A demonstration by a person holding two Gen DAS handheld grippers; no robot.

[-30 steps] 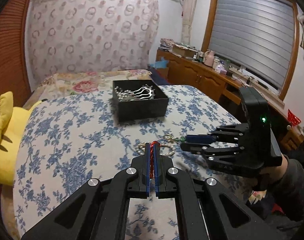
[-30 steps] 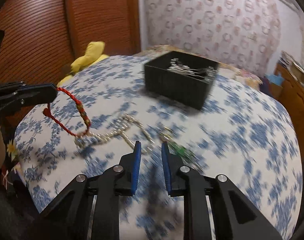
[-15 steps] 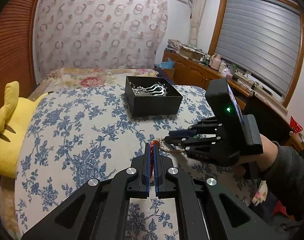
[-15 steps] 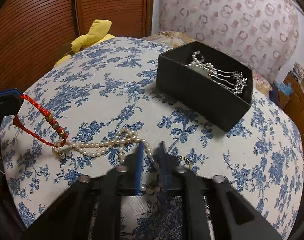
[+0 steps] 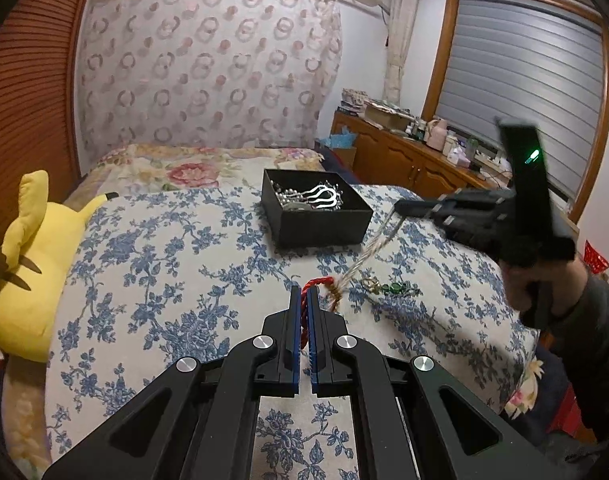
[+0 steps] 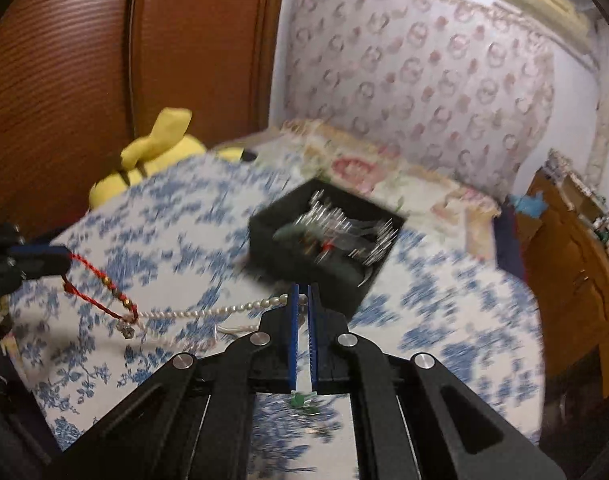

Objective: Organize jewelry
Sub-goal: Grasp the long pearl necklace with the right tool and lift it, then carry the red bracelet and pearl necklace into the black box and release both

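My left gripper (image 5: 304, 292) is shut on a red cord bracelet (image 5: 318, 281), held above the bed; the bracelet also shows in the right wrist view (image 6: 100, 294). My right gripper (image 6: 303, 294) is shut on a pearl necklace (image 6: 208, 312) and lifts it; the strand stretches taut back to the red bracelet, where it is tangled. In the left wrist view the necklace (image 5: 374, 246) is a blurred line up to the right gripper (image 5: 408, 206). A black jewelry box (image 5: 318, 212) with silver pieces sits beyond, also in the right wrist view (image 6: 324, 236).
A green and gold piece (image 5: 388, 288) lies on the blue floral bedspread (image 5: 164, 264). A yellow plush toy (image 5: 24, 264) lies at the bed's left edge. A wooden dresser (image 5: 404, 156) stands to the right. The right wrist view is motion-blurred.
My right gripper has closed on the pearl necklace and lifted it up and to the right, pulling the strand taut. My left gripper still holds the red bracelet.
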